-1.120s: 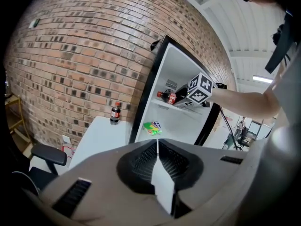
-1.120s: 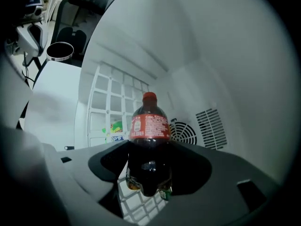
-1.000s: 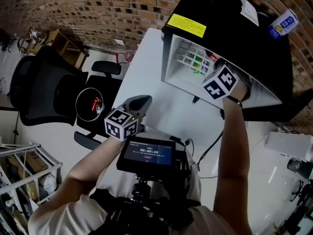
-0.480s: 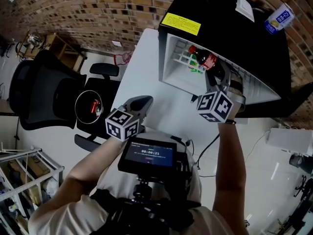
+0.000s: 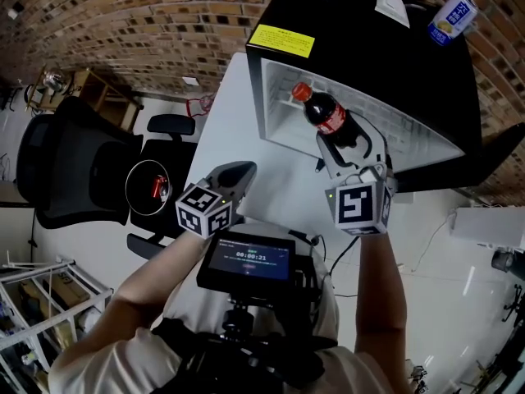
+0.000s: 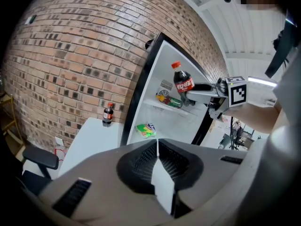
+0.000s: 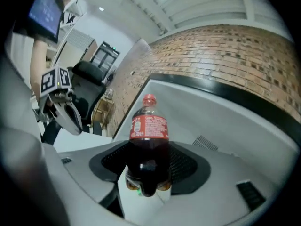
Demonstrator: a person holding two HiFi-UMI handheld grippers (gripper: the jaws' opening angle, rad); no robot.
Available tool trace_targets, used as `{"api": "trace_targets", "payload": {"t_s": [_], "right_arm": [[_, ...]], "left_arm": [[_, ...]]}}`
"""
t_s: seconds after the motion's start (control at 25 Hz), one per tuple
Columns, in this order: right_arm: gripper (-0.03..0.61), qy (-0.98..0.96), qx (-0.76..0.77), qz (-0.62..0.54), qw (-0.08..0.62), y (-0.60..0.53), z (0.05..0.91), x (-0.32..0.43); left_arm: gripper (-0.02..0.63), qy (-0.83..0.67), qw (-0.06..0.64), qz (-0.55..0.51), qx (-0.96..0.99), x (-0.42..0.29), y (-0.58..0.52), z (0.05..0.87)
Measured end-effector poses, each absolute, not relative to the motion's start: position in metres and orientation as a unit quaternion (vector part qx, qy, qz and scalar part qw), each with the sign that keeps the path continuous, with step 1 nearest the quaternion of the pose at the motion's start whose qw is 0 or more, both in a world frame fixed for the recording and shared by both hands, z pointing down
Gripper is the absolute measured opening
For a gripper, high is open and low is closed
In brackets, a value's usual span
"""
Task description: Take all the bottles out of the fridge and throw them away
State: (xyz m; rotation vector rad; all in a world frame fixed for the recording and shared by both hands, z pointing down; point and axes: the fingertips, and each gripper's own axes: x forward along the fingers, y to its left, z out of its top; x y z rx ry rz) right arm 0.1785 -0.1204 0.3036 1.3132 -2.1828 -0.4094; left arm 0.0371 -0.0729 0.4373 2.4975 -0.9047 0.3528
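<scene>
My right gripper (image 5: pixel 349 138) is shut on a dark cola bottle (image 5: pixel 326 119) with a red cap and red label, held just outside the open mini fridge (image 5: pixel 361 23). In the right gripper view the bottle (image 7: pixel 148 135) stands upright between the jaws, gripped at its base. From the left gripper view I see the same bottle (image 6: pixel 182 83), another bottle (image 6: pixel 170 100) lying on the fridge shelf, and a small cola bottle (image 6: pixel 107 113) standing on the table by the brick wall. My left gripper (image 5: pixel 235 173) hovers over the white table (image 5: pixel 238 121), shut and holding nothing.
A round bin (image 5: pixel 148 185) with a red can inside sits on the floor left of the table, beside a black office chair (image 5: pixel 78 158). A green packet (image 6: pixel 146 129) lies on the fridge floor. A small carton (image 5: pixel 451 15) stands on top of the fridge.
My right gripper has drawn back out of the fridge with the cola bottle in it and rolled so that the bottle stands more upright. The left gripper has stayed put.
</scene>
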Motion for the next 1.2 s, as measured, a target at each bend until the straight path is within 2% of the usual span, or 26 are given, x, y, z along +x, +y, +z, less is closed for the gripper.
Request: {"api": "trace_targets", "payload": {"t_s": [0.28,0.4,0.6,0.64,0.72,0.76,0.84,0.88,1.2], "right_arm": [[0.27,-0.885,0.438,-0.044,0.154,-0.095,0.306,0.15],[0.27,-0.901,0.411,0.016,0.141,-0.086,0.32,0.139],[0.27,-0.921,0.368,0.028,0.124,-0.08,0.344,0.123],[0.27,-0.924,0.359,0.035,0.127,-0.078,0.347,0.119],[0.27,-0.93,0.339,0.047,0.132,-0.074,0.353,0.11],[0.27,-0.934,0.329,0.049,0.133,-0.073,0.356,0.104],[0.27,-0.939,0.311,0.05,0.137,-0.071,0.36,0.093],[0.27,-0.942,0.303,0.049,0.14,-0.07,0.363,0.087],[0.27,-0.96,0.241,0.058,0.133,-0.067,0.375,0.047]], "left_arm": [[0.023,-0.323,0.219,0.104,0.915,0.042,-0.076,0.426],[0.023,-0.317,0.217,0.069,0.921,0.04,-0.081,0.414],[0.025,-0.298,0.194,0.0,0.935,0.035,-0.081,0.382],[0.046,-0.3,0.191,-0.007,0.935,0.034,-0.081,0.378],[0.174,-0.299,0.19,-0.015,0.935,0.034,-0.08,0.373],[0.214,-0.296,0.193,-0.019,0.935,0.034,-0.079,0.371],[0.258,-0.288,0.202,-0.032,0.935,0.035,-0.076,0.367],[0.275,-0.286,0.208,-0.042,0.934,0.035,-0.075,0.365],[0.279,-0.327,0.25,-0.128,0.902,-0.009,-0.08,0.343]]}}
